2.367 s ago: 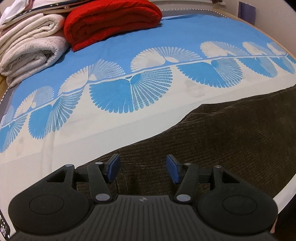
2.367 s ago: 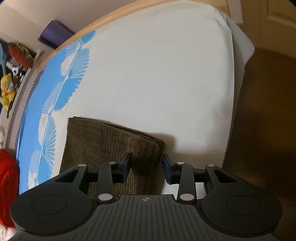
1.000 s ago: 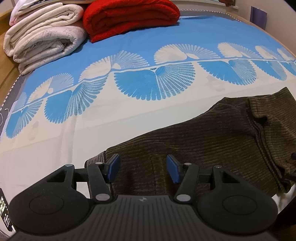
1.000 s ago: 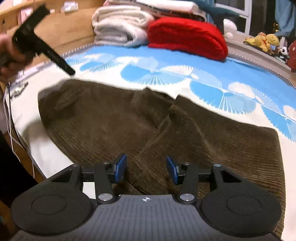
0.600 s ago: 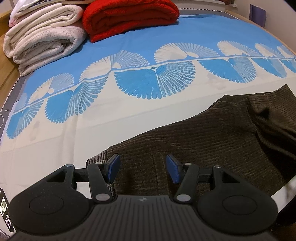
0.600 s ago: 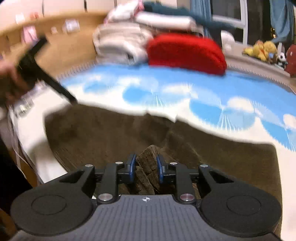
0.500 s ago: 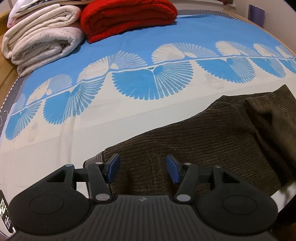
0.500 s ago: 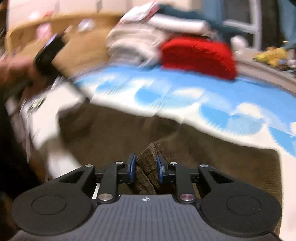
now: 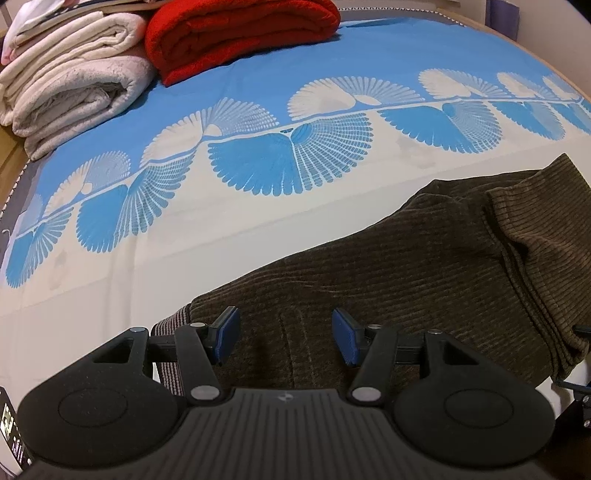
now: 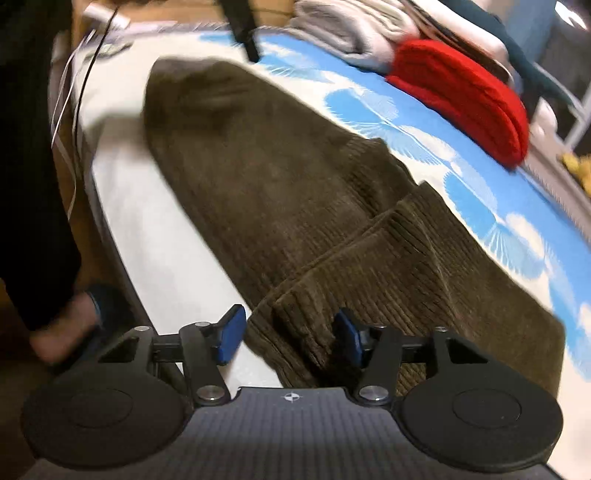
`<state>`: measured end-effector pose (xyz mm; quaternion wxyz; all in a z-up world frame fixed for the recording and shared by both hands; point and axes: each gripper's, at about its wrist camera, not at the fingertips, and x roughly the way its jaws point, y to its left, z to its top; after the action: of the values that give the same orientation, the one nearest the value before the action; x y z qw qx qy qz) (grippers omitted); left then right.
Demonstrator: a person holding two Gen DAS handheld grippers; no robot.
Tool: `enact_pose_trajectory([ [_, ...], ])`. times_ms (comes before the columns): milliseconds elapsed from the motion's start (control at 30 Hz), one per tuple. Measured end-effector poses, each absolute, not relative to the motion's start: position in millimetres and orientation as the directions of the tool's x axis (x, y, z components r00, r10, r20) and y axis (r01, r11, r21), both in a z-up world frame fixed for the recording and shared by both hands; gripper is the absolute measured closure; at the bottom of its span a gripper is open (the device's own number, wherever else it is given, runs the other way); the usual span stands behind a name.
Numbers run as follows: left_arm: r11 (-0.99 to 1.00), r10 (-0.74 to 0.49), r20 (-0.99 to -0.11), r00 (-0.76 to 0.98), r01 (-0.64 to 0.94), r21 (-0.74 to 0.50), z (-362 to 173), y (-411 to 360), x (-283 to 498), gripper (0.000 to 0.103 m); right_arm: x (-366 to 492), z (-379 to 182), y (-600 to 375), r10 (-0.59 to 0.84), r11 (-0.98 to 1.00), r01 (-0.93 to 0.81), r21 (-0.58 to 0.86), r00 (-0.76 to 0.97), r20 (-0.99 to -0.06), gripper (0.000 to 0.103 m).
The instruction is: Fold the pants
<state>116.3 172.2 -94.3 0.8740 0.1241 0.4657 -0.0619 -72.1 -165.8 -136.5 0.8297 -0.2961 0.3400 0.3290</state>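
Now that the right tool (image 10: 288,338) is opening, letting go its pinched fold, the brown pants (image 10: 295,206) lie doubled on the bed (image 9: 258,240); the left tool (image 9: 284,334) hovers apart above their waistband.

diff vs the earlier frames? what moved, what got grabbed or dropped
The right gripper pinched a fold of the brown pants half a second ago; its jaws are now opening, the pants' edge lying loose between them, and its view has rolled. Early on the pants were folded small; now they lie spread along the bed. Unchanged: left gripper open over the waistband end, red blanket and towels stacked.
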Motion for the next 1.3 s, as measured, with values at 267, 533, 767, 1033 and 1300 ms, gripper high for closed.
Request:
enact_pose_trajectory([
  [267,0.967,0.002,-0.826,0.564,0.209,0.145,-91.9,182.0,115.9,0.042,-36.7,-73.0,-211.7,0.44,0.821,-0.57,-0.019,0.655,-0.614,0.086],
  [533,0.967,0.011,-0.828,0.561,0.205,0.152,-93.5,186.6,116.0,0.042,-43.2,15.6,-283.1,0.431,0.872,-0.363,0.328,0.887,-0.166,0.088],
  [767,0.966,0.01,-0.83,0.557,0.209,0.152,-93.3,182.2,116.5,0.042,-32.6,-81.0,-175.8,0.52,0.799,-0.584,0.144,0.548,-0.655,0.082],
  [1033,0.961,0.001,-0.832,0.555,0.23,0.154,-93.3,170.2,123.9,0.042,-34.7,-86.5,-171.8,0.461,0.84,-0.532,0.108,0.593,-0.661,0.063],
  [1300,0.95,-0.191,-0.824,0.534,0.311,-0.019,-82.0,123.2,125.1,0.043,-24.0,-90.7,-210.1,0.393,0.907,-0.378,0.184,0.608,-0.69,0.061],
])
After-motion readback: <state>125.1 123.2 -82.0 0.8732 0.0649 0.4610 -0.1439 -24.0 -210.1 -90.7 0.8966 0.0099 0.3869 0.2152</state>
